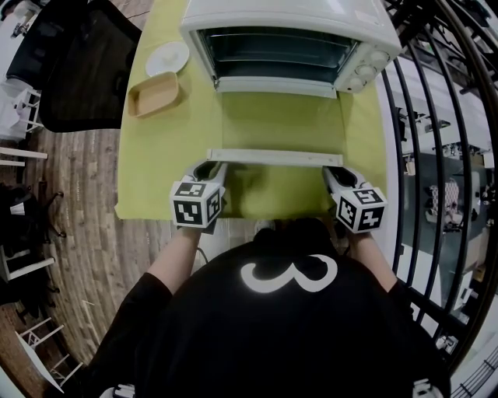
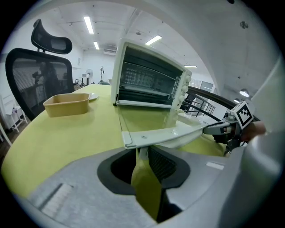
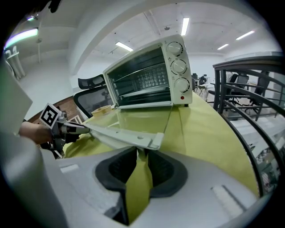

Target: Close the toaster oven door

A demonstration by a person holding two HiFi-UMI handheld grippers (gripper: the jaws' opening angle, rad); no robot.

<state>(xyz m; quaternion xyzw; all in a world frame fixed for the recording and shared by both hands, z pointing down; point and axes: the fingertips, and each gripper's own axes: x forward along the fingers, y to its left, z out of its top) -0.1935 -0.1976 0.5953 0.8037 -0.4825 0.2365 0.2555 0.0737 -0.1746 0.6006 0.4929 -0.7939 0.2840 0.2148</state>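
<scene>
The white toaster oven [image 1: 288, 23] stands at the back of the yellow-green table [image 1: 156, 171]. Its glass door [image 1: 276, 120] lies folded down flat toward me. The white handle bar [image 1: 274, 158] runs along the door's near edge. My left gripper [image 1: 212, 167] is at the bar's left end and my right gripper [image 1: 333, 172] at its right end. In the left gripper view the bar [image 2: 164, 136] lies across the left gripper [image 2: 141, 153], and its post sits in the narrow gap between the jaws. The right gripper view shows the same with the right gripper [image 3: 141, 153] under the bar [image 3: 124, 136]. A sliver of cloth shows beside each post.
A tan tray [image 1: 154, 93] and a white plate [image 1: 166, 56] sit left of the oven. A black office chair [image 1: 78, 62] stands off the table's left side. A black metal railing [image 1: 436, 155] runs along the right. My body is close to the table's near edge.
</scene>
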